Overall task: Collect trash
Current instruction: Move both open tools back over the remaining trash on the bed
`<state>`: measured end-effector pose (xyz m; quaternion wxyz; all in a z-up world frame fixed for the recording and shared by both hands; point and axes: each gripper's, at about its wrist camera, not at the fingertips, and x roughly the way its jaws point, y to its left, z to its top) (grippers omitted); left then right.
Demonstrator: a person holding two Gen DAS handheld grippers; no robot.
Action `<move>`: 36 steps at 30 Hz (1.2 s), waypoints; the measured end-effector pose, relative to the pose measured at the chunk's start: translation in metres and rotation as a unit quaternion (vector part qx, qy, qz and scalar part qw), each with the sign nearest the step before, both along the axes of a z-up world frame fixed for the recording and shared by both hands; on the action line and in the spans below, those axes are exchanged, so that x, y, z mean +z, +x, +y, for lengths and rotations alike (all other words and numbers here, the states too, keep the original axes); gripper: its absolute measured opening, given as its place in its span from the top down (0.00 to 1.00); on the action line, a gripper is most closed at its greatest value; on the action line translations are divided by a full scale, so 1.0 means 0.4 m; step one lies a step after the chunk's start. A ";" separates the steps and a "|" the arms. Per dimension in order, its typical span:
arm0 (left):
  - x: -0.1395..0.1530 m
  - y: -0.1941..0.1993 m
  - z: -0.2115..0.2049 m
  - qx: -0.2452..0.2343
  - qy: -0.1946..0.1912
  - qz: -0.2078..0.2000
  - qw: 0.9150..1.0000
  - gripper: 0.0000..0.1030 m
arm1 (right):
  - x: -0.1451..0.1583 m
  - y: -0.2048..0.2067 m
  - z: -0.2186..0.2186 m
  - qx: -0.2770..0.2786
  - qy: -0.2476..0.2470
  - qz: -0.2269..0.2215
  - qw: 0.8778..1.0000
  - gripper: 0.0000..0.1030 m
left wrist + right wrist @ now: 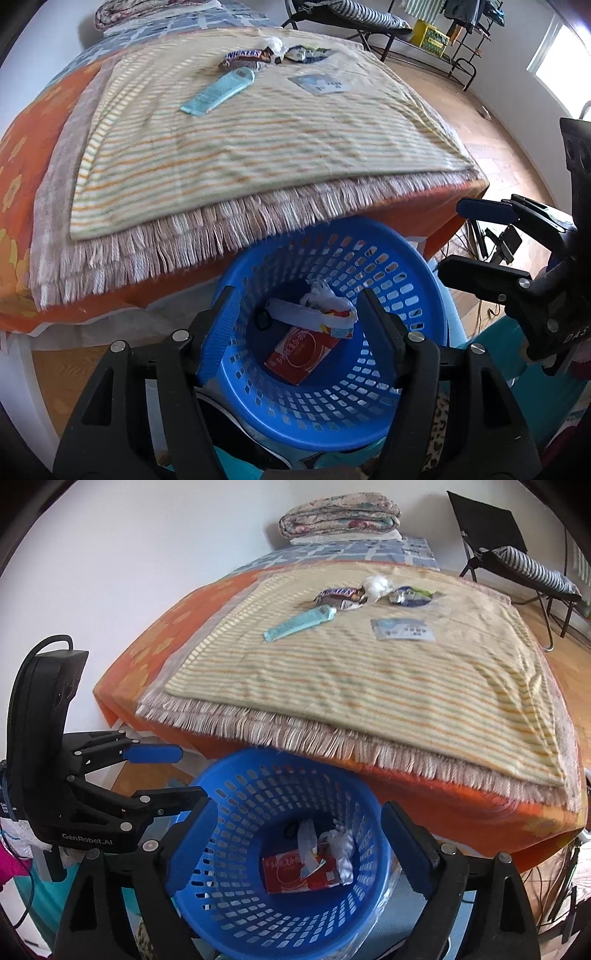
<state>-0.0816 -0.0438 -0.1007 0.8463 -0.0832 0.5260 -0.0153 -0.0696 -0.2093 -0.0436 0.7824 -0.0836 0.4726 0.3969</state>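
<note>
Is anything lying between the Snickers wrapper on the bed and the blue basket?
Nothing visible: bare striped blanket separates the Snickers wrapper from the blue basket, whose mouth is uncovered below the bed's edge.

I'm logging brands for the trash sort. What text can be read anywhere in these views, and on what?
"SNICKERS": on the brown candy wrapper on the striped blanket.
"GenRobot.AI": on the left claw body, seen from the right wrist.
"DAS": partial letters on the right claw body, cut off.
Red box in the blue basket: script too blurred.
Pale packet: print too small.
</note>
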 end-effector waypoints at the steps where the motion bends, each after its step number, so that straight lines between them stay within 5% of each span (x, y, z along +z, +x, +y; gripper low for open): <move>1: 0.008 0.007 0.002 0.000 0.002 -0.004 1.000 0.34 | 0.004 0.005 -0.002 -0.002 0.000 -0.002 1.000 0.10; 14: 0.081 0.112 0.042 -0.003 0.016 -0.030 0.999 0.34 | 0.082 0.134 -0.019 -0.042 0.030 0.009 0.999 0.10; 24: 0.104 0.249 0.118 0.012 -0.022 -0.031 0.999 0.34 | 0.120 0.327 0.015 -0.034 0.051 0.035 0.997 0.10; 36: 0.071 0.402 0.194 0.016 -0.024 -0.017 0.999 0.34 | 0.083 0.556 0.127 -0.009 0.041 0.038 0.998 0.42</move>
